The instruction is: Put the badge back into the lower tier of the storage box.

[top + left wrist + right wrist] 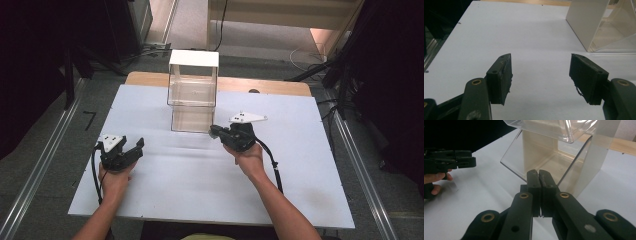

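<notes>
High view: white board (165, 185) laid over wooden table (145, 78). Clear two-tier box (193, 95) with white top, upright at far centre of board. Left gripper (131, 150) held low at near left, jaws spread, well apart from box. Right gripper (214, 131) at centre, tip at lower right corner of box, touching or just short, cannot tell which. Right hand (250, 159) gripping its body, cable (274, 165) trailing back along forearm.

Left gripper view: jaws wide apart, nothing between them, bare board beneath. White side wall and clear lower tier of box (596, 27) at upper right, off to one side.

Right gripper view: jaws pressed together, pads (534, 182) meeting, nothing clamped. Tips just at near clear edge of box (549, 157). Left gripper (461, 161) and fingers (436, 178) at far left, over board.
</notes>
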Demonstrator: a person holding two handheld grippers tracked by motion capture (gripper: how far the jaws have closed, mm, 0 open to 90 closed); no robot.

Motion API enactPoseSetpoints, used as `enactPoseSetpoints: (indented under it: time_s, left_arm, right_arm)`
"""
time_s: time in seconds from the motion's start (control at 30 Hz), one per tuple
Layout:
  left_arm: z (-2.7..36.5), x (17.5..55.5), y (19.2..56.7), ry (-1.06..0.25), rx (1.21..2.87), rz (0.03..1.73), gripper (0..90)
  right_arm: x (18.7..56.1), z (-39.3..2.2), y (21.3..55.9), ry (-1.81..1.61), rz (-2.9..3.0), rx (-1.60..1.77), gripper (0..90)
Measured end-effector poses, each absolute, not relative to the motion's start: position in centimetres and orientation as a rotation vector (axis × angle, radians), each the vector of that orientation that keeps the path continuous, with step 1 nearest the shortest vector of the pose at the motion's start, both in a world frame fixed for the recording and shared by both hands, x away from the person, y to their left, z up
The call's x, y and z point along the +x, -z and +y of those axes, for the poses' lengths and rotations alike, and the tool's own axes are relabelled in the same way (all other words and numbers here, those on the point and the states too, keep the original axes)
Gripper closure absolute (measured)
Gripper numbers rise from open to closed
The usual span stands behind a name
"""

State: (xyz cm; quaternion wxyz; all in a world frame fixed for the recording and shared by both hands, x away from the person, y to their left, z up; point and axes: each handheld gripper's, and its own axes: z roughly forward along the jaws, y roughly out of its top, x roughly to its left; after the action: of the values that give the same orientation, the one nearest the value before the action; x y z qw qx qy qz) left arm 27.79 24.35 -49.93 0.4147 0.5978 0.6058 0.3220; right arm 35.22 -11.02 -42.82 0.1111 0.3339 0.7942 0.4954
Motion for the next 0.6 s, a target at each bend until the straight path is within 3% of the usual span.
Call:
enactPoseSetpoints:
  time_s: [0.6]
  left_arm:
    - [24.5, 27.8, 49.9, -0.811, 1.501, 1.518, 34.7]
  right_arm:
    - [36.4, -9.7, 42.6, -1.481, 2.305, 0.998, 85.8]
